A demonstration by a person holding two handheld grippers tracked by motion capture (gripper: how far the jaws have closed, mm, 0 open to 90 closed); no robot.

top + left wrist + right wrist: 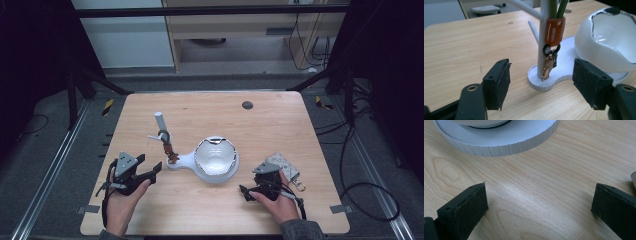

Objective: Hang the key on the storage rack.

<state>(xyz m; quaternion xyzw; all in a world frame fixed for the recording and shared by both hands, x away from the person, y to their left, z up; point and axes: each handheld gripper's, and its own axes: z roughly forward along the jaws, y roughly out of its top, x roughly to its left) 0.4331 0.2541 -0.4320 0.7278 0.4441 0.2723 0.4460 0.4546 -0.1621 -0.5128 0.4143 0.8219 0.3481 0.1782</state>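
Left gripper, right gripper: black bodies, grey three-cornered top plates, black padded jaws, brass-ringed screw holes, trailing black cables.

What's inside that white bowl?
Nothing visible: the white bowl looks empty in the high view, with bare glossy walls. In the left gripper view its near wall hides the bottom.

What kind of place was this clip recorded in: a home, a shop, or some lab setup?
Most likely a lab or data-recording station, not a home. A small wooden table stands inside a dark metal frame, loose cables run over the grey floor, and a person holds a gripper in each hand.
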